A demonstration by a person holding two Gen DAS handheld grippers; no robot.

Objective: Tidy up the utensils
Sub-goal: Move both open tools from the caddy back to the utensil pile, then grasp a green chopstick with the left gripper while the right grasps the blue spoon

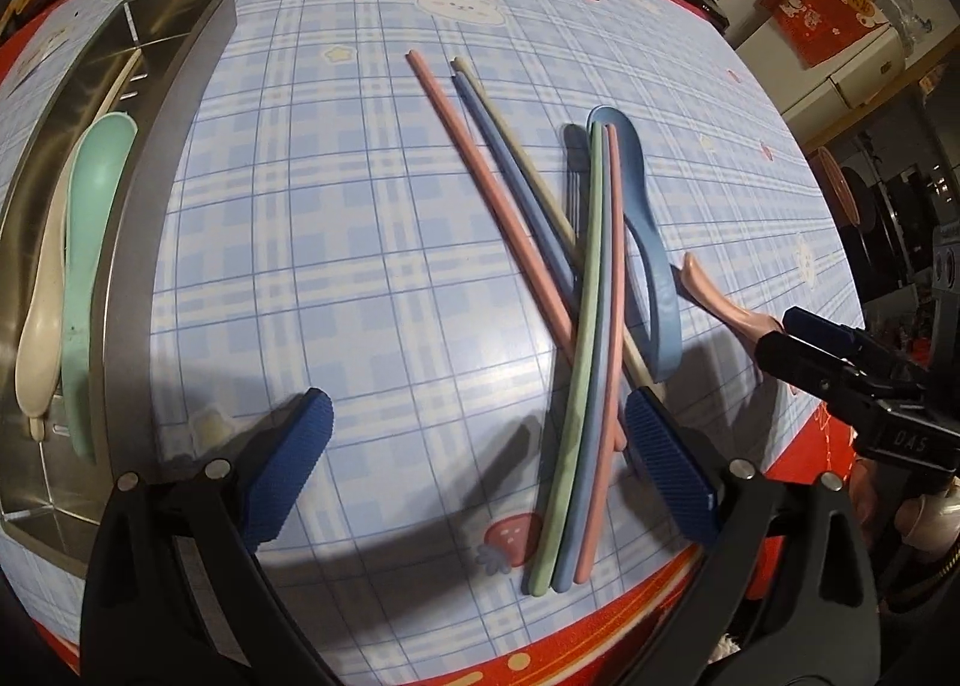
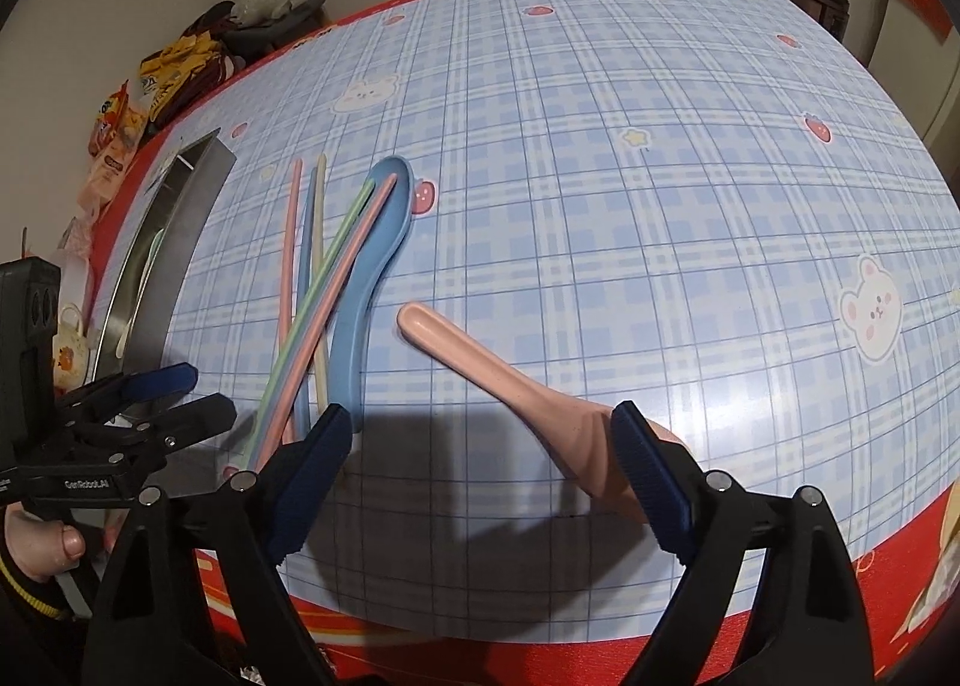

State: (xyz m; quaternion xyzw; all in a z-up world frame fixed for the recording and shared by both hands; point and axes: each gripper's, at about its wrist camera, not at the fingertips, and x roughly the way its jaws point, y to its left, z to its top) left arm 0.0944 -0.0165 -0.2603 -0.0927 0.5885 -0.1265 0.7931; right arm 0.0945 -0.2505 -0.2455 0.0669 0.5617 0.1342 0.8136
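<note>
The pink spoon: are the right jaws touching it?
Cannot tell. The right wrist view shows the pink spoon lying between the right gripper's open jaws, its bowl hidden behind one.

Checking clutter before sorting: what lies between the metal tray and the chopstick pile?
In the left wrist view, only bare checked tablecloth separates the metal tray from the chopstick pile.

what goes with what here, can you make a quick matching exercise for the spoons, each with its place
Things:
1. mint spoon
2. blue spoon
3. pink spoon

Places:
A. between the fingers of the open right claw
B. inside the steel tray
C. on the table under the chopsticks

Pairs: 1-B, 2-C, 3-A
</note>
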